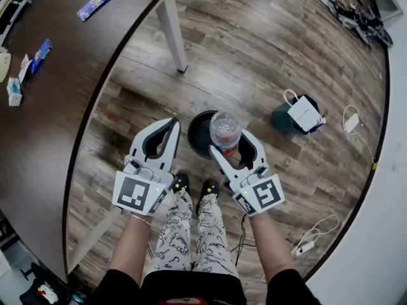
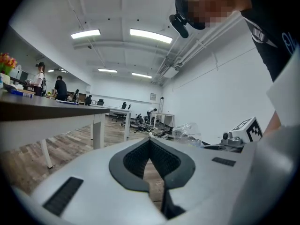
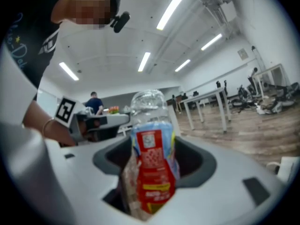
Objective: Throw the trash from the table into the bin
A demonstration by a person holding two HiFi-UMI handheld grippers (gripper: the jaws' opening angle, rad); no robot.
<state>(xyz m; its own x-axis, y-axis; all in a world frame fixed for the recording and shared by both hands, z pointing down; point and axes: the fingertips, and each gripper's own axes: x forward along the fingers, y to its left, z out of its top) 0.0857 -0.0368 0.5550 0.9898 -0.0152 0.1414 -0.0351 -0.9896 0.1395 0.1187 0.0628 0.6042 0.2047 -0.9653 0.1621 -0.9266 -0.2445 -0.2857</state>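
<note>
Bottle of clear plastic with a red label [image 1: 224,131] sits pinched between the jaws of the right gripper [image 1: 231,143], over the round black bin [image 1: 196,135] on the wooden floor [image 1: 254,56]; the left gripper [image 1: 172,124] hangs beside it, jaws pressed together

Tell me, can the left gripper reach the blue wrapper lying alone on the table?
Probably not yet: the left gripper hangs off the table beside the bin, far from the blue wrapper.
</note>
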